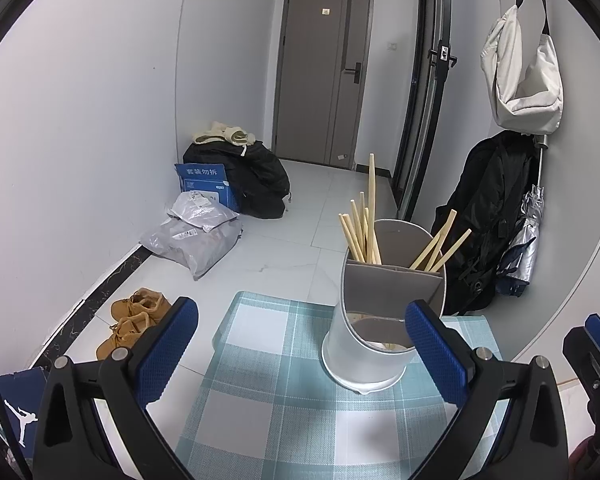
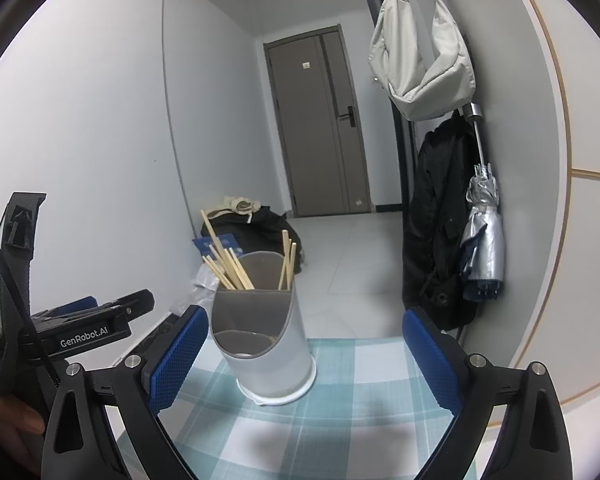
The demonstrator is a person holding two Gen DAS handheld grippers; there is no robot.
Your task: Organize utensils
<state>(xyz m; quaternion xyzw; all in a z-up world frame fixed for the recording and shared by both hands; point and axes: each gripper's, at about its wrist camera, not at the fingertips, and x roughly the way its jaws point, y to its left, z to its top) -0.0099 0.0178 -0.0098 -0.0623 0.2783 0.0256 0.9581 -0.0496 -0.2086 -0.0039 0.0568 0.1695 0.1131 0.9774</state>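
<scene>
From my left wrist camera, the left gripper (image 1: 302, 354) stands wide open with nothing between its blue pads, and the utensil holder (image 1: 376, 320) sits upright on the checked tablecloth (image 1: 268, 408), ahead and to the right of centre, so near that my right-hand pad partly overlaps its lower front. Its long axis runs straight up; the chopsticks (image 1: 364, 228) stand in the two rear compartments, one bunch leaning left, a few leaning right, one longer stick rising above the rest. The low front compartment shows something pale at its bottom, but I cannot make out what. At the far right edge I see only a sliver of the right gripper (image 1: 592, 356). From my right wrist camera, the right gripper (image 2: 304, 354) is likewise spread wide and empty, and the utensil holder (image 2: 262, 332) lies ahead, left of centre, close beside my left-hand pad, though whether they touch I cannot tell. The chopsticks (image 2: 228, 264) fan out of the back sections. The left gripper (image 2: 100, 320) comes in side-on at the left, held by a hand (image 2: 12, 420) at the corner. I see no loose utensil on the cloth in either view, and the near edge of the table is cut off, so any reach into the holder would, I judge, come straight down along those sticks; both arms look about equally near.
</scene>
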